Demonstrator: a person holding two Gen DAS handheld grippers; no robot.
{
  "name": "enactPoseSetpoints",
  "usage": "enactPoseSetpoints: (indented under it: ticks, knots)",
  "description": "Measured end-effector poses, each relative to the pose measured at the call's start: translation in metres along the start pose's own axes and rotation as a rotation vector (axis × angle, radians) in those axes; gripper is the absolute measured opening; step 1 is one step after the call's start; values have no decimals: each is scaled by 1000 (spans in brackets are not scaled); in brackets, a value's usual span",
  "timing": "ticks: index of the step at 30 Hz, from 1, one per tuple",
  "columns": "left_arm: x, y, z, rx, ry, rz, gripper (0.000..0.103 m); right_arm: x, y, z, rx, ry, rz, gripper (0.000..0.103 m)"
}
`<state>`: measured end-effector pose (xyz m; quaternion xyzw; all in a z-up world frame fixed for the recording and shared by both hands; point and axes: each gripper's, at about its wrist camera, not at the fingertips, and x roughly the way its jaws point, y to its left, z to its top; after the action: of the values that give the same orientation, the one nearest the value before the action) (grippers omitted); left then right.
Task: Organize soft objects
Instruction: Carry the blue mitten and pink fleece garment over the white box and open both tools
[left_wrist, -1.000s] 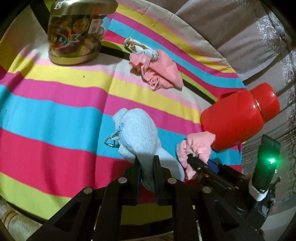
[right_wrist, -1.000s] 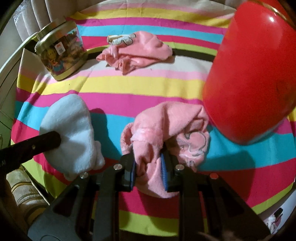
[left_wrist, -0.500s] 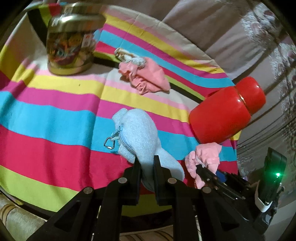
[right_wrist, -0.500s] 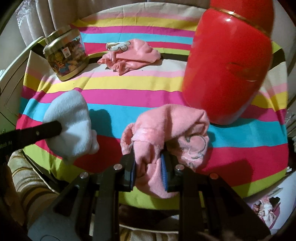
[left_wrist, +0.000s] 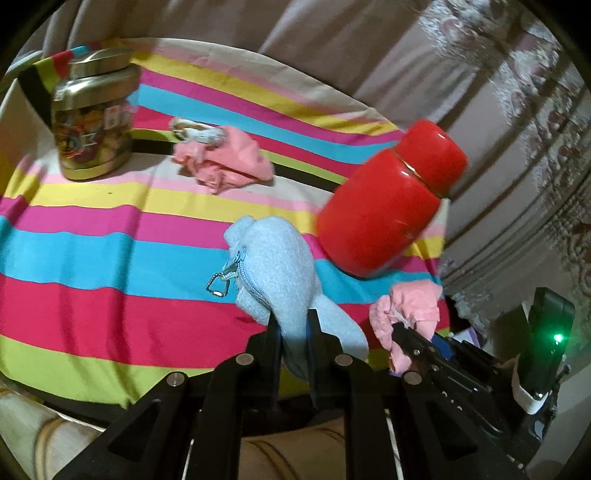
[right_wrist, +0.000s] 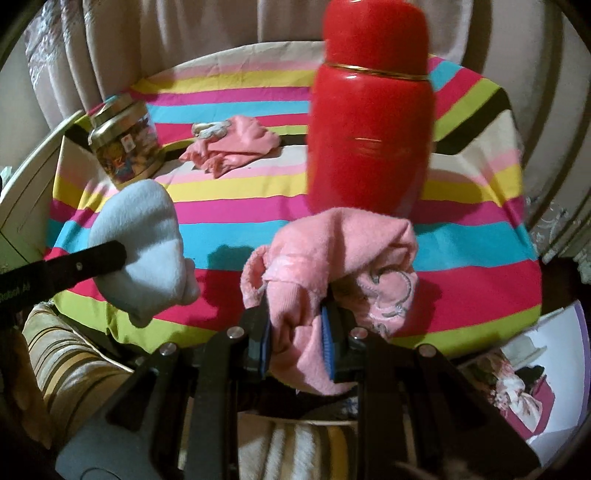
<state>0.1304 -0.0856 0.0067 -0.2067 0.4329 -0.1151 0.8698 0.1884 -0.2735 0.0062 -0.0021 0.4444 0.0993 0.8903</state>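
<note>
The left gripper (left_wrist: 293, 328) reaches forward from the near edge of the table (left_wrist: 92, 258), its fingers (left_wrist: 274, 332) closed narrow on the tail end of a pale blue pouch (left_wrist: 273, 266). The pouch stands up and away from the fingers, long axis running toward the far side of the table, rounded end farthest out; its zipper runs along the left flank with a small metal clasp (left_wrist: 218, 286) dangling there. In the right wrist view the same pouch (right_wrist: 142, 240) hangs off the left gripper's black finger (right_wrist: 85, 260) above the table's near left edge.

The right gripper (right_wrist: 297, 332) points at the table from the near side, and its blue-padded fingers (right_wrist: 327, 343) are clamped on a pink cloth (right_wrist: 332, 266). The cloth bunches up in front of the fingers, a loose end drooping down between them, and an embroidered patch faces right. From the left wrist, the cloth (left_wrist: 410, 310) shows as a crumpled lump at the tip of the right gripper (left_wrist: 400, 332), just off the table's right edge.

A striped cover in pink, cyan, yellow, red and green lies over the table. On it stand a red flask (right_wrist: 369, 122) right behind the held cloth, and a gold-lidded jar (right_wrist: 123, 144) at the far left. A second pink cloth (right_wrist: 232, 147) lies flat between them, toward the far side. Pale curtains (right_wrist: 166, 48) hang behind the table.
</note>
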Motion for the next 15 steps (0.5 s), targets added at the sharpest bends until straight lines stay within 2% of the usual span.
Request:
enactPoseSetpoints:
  ticks: [10,15]
  knots:
    - [8,-59,-19,95,52,-84,12,-43,-65,-23,94,-40,-85,25]
    - [15,-89,-29,148,81,-121,12,-55,-102,-43,154,-25,-142,26]
